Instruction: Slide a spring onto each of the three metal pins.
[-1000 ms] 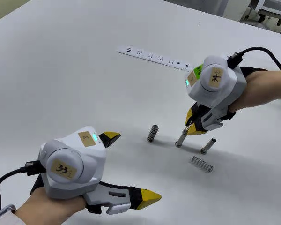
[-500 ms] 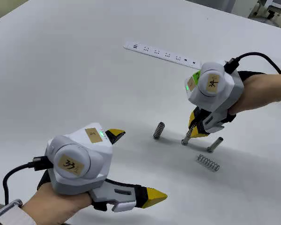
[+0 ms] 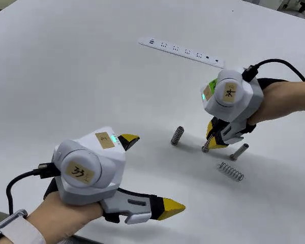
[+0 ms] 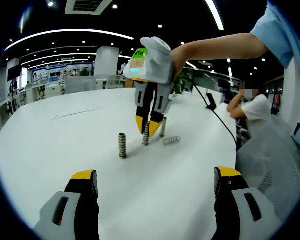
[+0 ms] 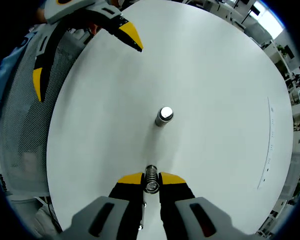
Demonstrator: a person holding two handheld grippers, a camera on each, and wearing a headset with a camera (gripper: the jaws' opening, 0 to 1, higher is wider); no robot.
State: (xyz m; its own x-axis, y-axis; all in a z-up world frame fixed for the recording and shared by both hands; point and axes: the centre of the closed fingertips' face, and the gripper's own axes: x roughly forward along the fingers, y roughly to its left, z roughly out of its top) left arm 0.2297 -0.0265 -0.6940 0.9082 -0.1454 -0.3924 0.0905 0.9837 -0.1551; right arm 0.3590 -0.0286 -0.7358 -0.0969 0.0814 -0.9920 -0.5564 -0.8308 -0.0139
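One spring (image 5: 151, 174) pinched in the right tool (image 3: 209, 145) between two near pins (image 3: 239, 151); left tool (image 3: 152, 173) spread over open table (image 3: 66, 76).

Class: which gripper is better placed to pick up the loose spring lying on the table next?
Right, probably. The right gripper, gripping the middle spring, sits close beside the loose spring and the bare pin. The left gripper is open but farther off.

place: open-plan office, by the look of it
ceiling: long light strips (image 4: 70, 34), recessed spots (image 4: 160, 26), air vent (image 4: 86, 6)
furniture: large white table (image 3: 66, 76), mesh chair back (image 4: 270, 155)
on table: white power strip (image 3: 182, 52)
background: person (image 4: 250, 107) seated at another desk
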